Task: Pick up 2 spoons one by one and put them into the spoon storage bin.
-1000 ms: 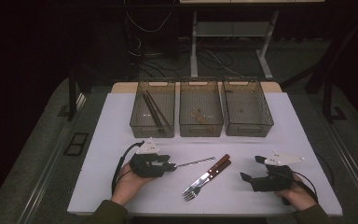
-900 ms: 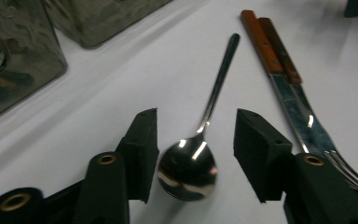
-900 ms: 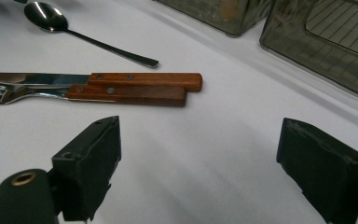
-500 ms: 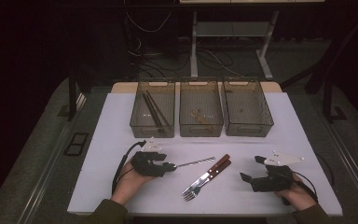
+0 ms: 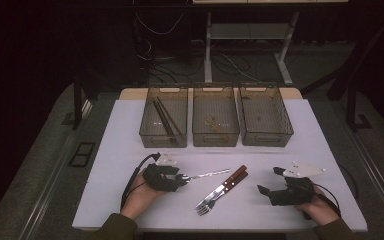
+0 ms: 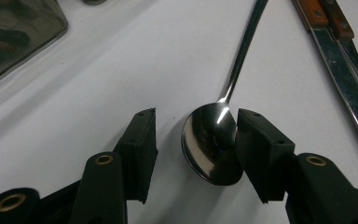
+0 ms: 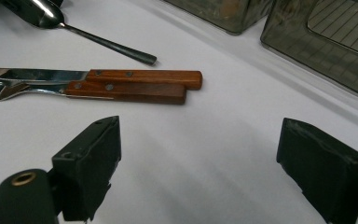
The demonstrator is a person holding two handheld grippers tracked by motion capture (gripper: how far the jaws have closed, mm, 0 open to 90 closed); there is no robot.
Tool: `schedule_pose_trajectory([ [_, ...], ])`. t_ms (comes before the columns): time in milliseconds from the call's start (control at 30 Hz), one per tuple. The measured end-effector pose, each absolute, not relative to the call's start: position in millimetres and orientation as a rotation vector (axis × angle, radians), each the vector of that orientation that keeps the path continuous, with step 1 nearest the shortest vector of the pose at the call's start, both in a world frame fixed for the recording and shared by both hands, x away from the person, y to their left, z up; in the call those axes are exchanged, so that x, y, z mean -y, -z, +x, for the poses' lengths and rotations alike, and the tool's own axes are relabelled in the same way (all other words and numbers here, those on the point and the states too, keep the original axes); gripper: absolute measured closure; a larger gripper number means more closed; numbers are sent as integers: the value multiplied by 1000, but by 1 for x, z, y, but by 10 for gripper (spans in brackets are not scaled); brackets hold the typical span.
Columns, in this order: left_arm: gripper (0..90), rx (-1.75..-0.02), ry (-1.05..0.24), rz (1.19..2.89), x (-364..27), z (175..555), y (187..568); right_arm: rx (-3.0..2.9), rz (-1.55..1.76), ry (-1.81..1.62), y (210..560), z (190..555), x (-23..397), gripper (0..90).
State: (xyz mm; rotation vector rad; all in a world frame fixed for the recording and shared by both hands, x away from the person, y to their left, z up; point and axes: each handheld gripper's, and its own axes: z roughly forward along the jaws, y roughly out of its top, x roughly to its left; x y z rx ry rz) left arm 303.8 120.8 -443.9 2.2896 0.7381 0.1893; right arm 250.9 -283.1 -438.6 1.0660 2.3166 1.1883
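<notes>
A steel spoon (image 5: pixel 210 174) lies on the white table, its bowl (image 6: pixel 209 144) between the jaws of my left gripper (image 6: pixel 196 119). One pad touches the bowl's edge and the other stands apart from it, so the gripper is open; its jaws have just been closing. In the high view the left gripper (image 5: pixel 182 180) sits at the front left. A knife (image 7: pixel 144 77) and a fork (image 7: pixel 126 91) with wooden handles lie side by side at the middle (image 5: pixel 225 186). My right gripper (image 7: pixel 200 128) rests wide open at the front right (image 5: pixel 270 181), with bare table between its jaws.
Three clear bins stand in a row at the back of the table: the left bin (image 5: pixel 162 141) holds dark sticks (image 5: pixel 164 119), then come the middle bin (image 5: pixel 215 140) and the right bin (image 5: pixel 267 140). The table's front edge runs just below both hands.
</notes>
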Motion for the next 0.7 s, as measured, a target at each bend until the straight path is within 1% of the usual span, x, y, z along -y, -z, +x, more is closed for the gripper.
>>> schedule_pose_trajectory([
  [333,604,-688,-185,2310,-118,301,444,-2315,1064,-1183,438,251,283,140],
  [700,672,-661,-196,2322,-116,297,442,-2315,1061,-1181,438,251,283,140],
])
